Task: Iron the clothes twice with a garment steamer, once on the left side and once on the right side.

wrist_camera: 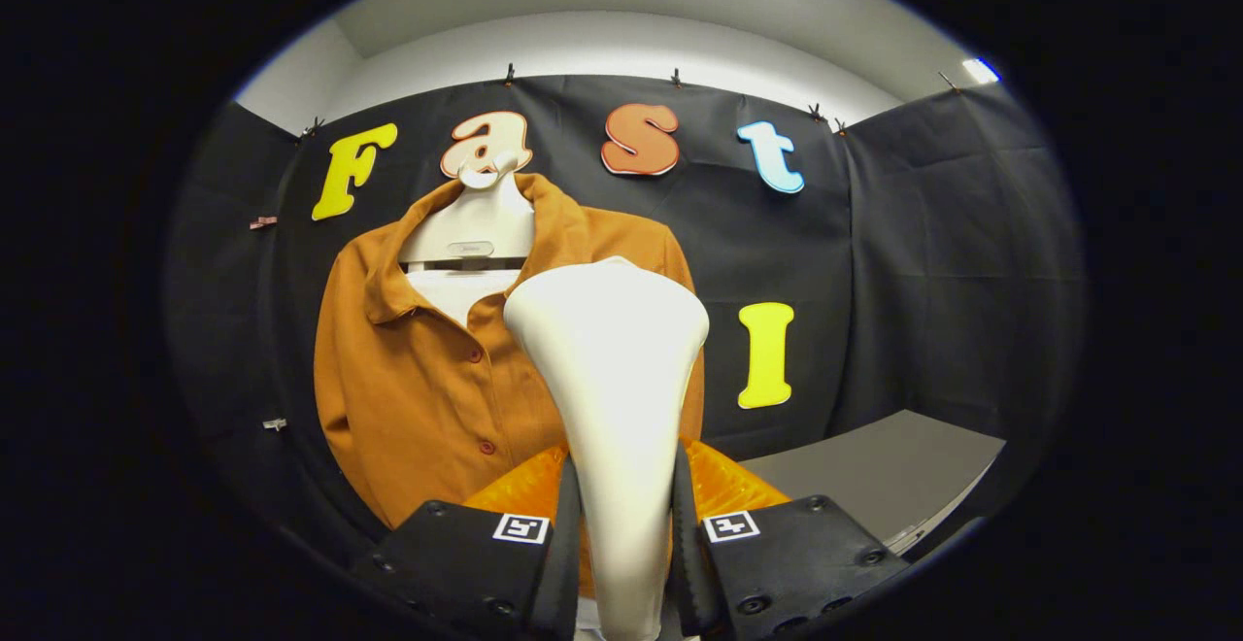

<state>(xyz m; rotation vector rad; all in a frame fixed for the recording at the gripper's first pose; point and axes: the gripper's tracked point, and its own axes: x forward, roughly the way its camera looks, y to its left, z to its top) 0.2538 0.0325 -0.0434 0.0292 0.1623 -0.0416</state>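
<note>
White plastic steamer (610, 369) is held tight in the gripper (626, 534) jaws; move it slowly down the orange buttoned shirt (427, 379), probably barely touching.

A recording booth: black cloth wall (903, 233), shirt (418, 388) hung up.

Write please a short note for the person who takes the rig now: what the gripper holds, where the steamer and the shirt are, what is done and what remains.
Gripper: shut on the white garment steamer, both fingers pressing on its handle.
Steamer: upright between the fingers, its wide head in front of the shirt's right half as seen here. Whether it touches the cloth cannot be told.
Orange shirt: buttoned, on a white hanger against the black booth wall, just beyond the steamer.
Grey table: low, to the right of the shirt.
Done: steamer picked up and brought to the shirt.
Left: the picture does not show whether any pass is finished, so count both side passes as open.
</note>
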